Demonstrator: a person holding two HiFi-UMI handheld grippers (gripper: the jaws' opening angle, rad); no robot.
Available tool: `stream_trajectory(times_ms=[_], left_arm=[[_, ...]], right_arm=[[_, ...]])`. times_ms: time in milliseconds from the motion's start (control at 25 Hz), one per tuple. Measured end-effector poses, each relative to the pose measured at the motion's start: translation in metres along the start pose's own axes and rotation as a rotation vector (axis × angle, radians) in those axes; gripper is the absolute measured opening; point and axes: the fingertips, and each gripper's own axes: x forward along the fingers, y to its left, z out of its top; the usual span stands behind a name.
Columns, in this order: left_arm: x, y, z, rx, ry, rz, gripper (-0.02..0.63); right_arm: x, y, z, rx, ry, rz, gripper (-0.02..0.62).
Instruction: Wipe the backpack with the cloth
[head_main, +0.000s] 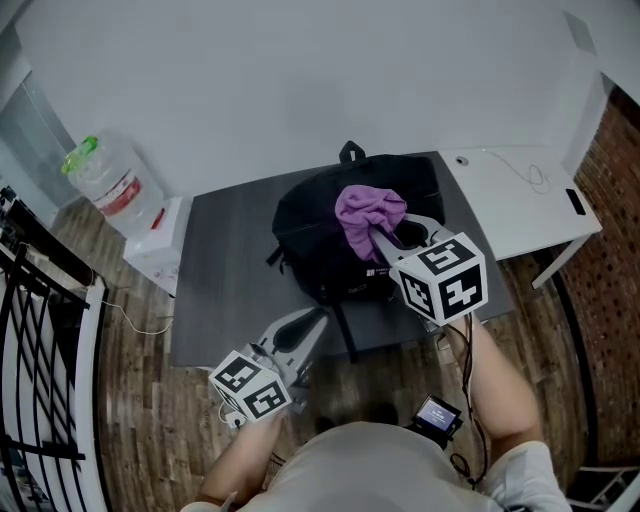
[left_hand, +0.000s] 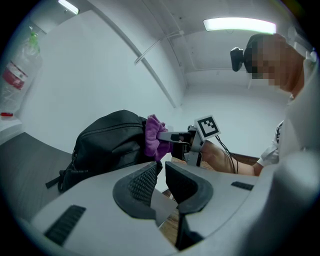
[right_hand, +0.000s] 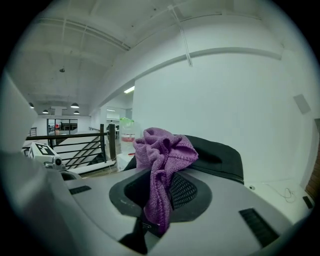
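Observation:
A black backpack (head_main: 330, 240) lies on the dark grey table (head_main: 230, 260), and it also shows in the left gripper view (left_hand: 107, 142). My right gripper (head_main: 385, 240) is shut on a purple cloth (head_main: 365, 215), bunched against the top of the backpack. In the right gripper view the cloth (right_hand: 162, 160) hangs pinched between the jaws, with the backpack (right_hand: 215, 157) just behind it. My left gripper (head_main: 315, 325) hovers at the table's near edge, below the backpack, jaws nearly together with nothing between them (left_hand: 160, 177).
A white desk (head_main: 520, 200) with a thin cable stands to the right of the table. A water bottle (head_main: 110, 185) sits on a white stand at the left. A black railing (head_main: 40, 330) runs along the far left. The floor is wood.

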Motion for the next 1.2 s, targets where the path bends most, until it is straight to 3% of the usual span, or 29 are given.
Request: stream_trajectory(times_ms=[920, 1200], left_arm=[[0.006, -0.007, -0.004, 0.012, 0.029, -0.02, 0.057], [0.004, -0.005, -0.002, 0.001, 0.029, -0.011, 0.057]], right_arm=[[-0.056, -0.131, -0.067, 0.121, 0.083, -0.289, 0.078], [-0.079, -0.173, -0.09, 0.149, 0.124, -0.43, 0.078]])
